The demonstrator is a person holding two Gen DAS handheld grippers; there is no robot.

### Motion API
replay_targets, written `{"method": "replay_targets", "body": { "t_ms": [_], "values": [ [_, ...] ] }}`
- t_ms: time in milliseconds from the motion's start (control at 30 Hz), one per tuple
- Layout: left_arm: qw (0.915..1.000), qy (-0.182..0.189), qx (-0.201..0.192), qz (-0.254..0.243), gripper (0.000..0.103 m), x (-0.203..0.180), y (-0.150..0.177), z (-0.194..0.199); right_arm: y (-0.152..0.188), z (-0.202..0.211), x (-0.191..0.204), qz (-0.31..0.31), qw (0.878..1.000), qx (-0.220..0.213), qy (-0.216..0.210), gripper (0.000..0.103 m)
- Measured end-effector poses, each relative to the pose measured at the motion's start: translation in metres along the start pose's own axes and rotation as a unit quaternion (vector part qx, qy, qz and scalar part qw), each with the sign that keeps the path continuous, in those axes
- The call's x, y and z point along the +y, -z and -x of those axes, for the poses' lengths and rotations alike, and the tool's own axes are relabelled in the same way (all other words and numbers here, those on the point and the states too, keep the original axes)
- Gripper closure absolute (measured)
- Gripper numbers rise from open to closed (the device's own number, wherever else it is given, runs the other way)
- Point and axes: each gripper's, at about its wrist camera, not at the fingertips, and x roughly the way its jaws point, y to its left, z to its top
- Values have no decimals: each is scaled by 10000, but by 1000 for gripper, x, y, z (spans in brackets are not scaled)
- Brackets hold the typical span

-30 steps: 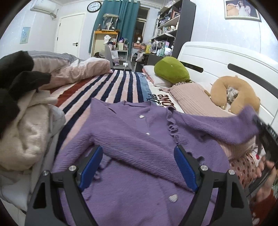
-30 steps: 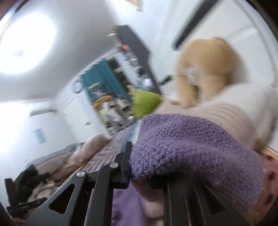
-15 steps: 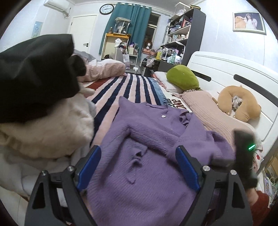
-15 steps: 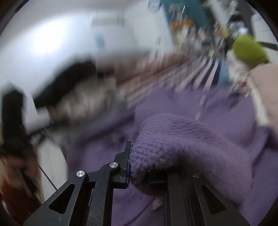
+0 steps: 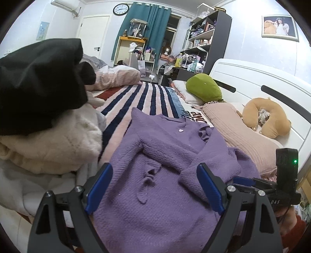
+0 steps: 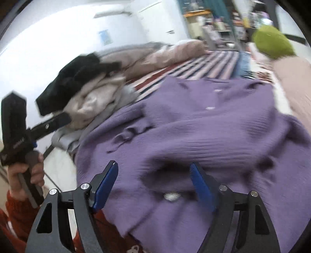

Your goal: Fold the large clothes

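On the striped bed, the purple knitted cardigan [image 5: 165, 175] lies with both sleeves crossed over its chest (body fold pending). My right gripper [image 6: 153, 183] is opening, nothing between its jaws; my left gripper [image 5: 155, 186] hovers wide, empty.

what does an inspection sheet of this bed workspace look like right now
surface: striped blanket on the bed, partly covered.
job's things: purple cardigan lies flat, both sleeves folded across its front.
clutter: pile of black and cream clothes beside it; green pillow, tan neck pillow.
grippers: left gripper open above the cardigan; right gripper with jaws opening, cardigan below, nothing pinched.
cables: nothing seen on the bed.
surroundings: white headboard, shelving, teal curtain, wall clock.
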Motion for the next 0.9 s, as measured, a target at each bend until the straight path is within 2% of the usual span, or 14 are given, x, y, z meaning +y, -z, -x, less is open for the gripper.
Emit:
{"method": "replay_targets", "body": {
  "t_ms": [67,167,200,267,333,367,400,433,467,567,733,800,900],
  "values": [
    [10000,11,22,30,17,-3,-2,-2,4,4,-22,-465,9988,-122,10,26],
    [10000,33,6,-89,17,-12,-3,-2,10,12,-59,-1262,9904,-431,-377,26],
    [9999,22,-5,-122,17,-14,-3,-1,9,12,-65,-1332,9882,-464,-592,26],
    [9999,28,-13,-124,17,-14,-3,1,2,13,-67,-1286,9881,-658,-532,26],
    [10000,45,-29,-78,17,-12,-2,1,-7,12,-62,-1077,9905,-751,-420,33],
    [10000,50,-31,-55,17,-10,-2,1,-11,8,-57,-1014,9914,-745,-354,43],
    [10000,53,-30,-32,17,-8,-1,1,-14,5,-53,-960,9924,-731,-248,58],
    [10000,54,-32,-7,17,-5,0,2,-18,1,-49,-897,9932,-695,-251,68],
    [10000,55,-34,18,17,0,1,2,-18,0,-45,-875,9933,-696,-299,83],
    [9999,54,-58,80,17,11,3,4,-22,-6,-24,-642,9934,-753,-578,93],
    [9997,74,-141,197,17,32,5,10,-28,-37,27,-123,9929,-334,-1132,93],
    [9995,75,-183,236,17,38,6,13,-24,-53,49,110,9893,-28,-1457,93],
    [9992,105,-220,325,17,45,8,15,-11,-78,83,568,9831,502,-1669,90]
  ]
}}
